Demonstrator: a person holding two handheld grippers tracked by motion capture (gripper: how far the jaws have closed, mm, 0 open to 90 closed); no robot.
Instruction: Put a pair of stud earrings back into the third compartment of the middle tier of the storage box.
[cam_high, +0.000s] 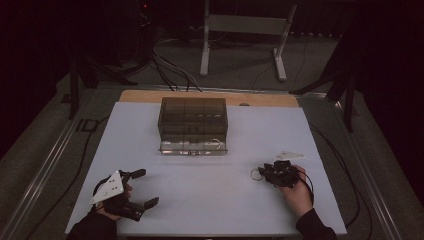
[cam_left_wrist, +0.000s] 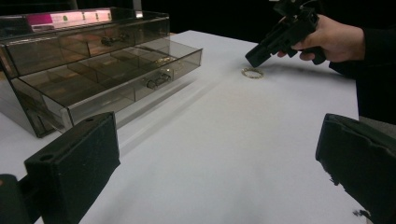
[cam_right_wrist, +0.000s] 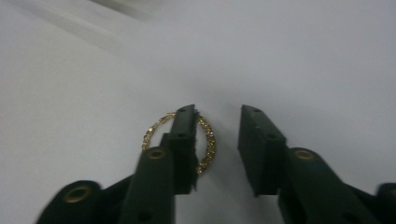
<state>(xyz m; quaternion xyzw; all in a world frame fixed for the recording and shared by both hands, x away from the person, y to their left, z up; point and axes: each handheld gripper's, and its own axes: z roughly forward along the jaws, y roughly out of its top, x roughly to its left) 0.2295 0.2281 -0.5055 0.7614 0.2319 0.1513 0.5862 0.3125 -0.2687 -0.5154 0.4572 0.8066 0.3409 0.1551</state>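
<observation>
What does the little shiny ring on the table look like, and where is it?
Start at the smoky clear drawer box on the white table. Look nearer, toward the right gripper. At its jaws lies a thin gold bracelet, sparkly and lying flat.

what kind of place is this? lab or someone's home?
Most likely a lab or recording setup, not a home: a white-topped table in a dark room, loose black cables on the grey floor, a white metal stand behind, and a smoked clear-plastic drawer organizer staged mid-table.
</observation>
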